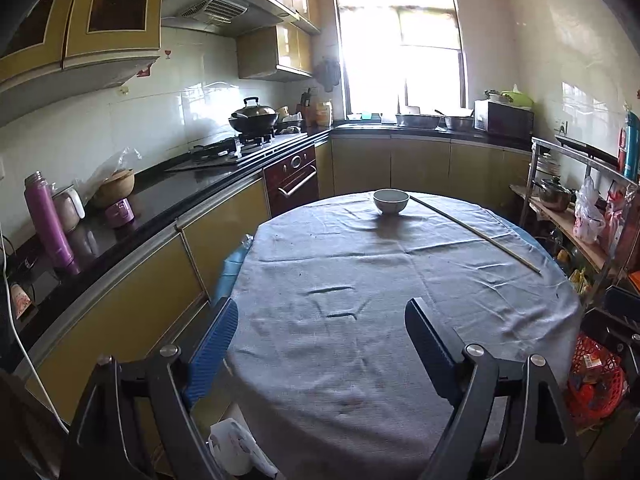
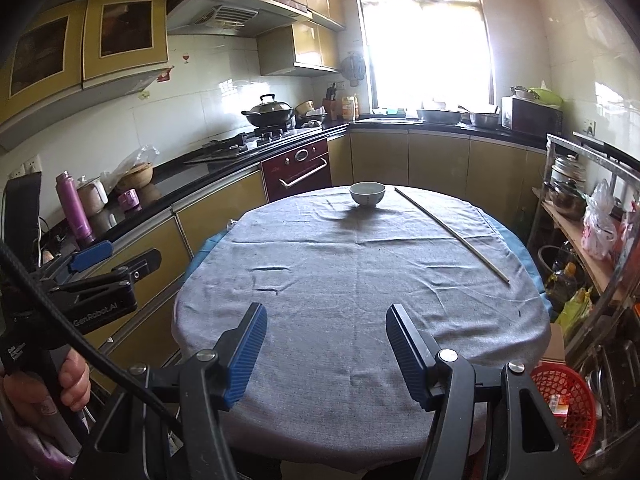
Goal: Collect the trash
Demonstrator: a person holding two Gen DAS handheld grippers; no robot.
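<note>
With both grippers held above the near edge of the round table (image 1: 400, 380), neither holds anything. Left gripper (image 1: 320, 320): blue-padded fingers (image 1: 212, 344) spread wide, bottom of its frame, grey tablecloth (image 1: 360, 264) showing between them. Right gripper (image 2: 326, 324): fingers (image 2: 246, 354) likewise apart, bottom centre of its frame, nothing between the pads.

Right wrist view also catches the left gripper at left edge (image 2: 100, 276), side-on, with a hand (image 2: 44, 384) on its handle at lower left.

On the cloth: white bowl (image 1: 391, 201) upright at the far end, centre frame; long thin stick (image 1: 476, 233) lying diagonally to the right of the bowl, running toward the right rim, apart from the bowl. A few small dark specks on the cloth, too small to identify. No other loose items visible on the tabletop.

Red mesh basket (image 2: 564, 408) at lower right, off the table, below its edge, with a small packet-like item inside; contents unclear. Same basket in left view (image 1: 596, 380), lower right.

Background: black counter (image 1: 168, 196) along left, purple flask (image 1: 50, 222) at left, wok (image 1: 253, 117) on the stove upper centre, microwave (image 1: 504, 120) upper right by the window.
</note>
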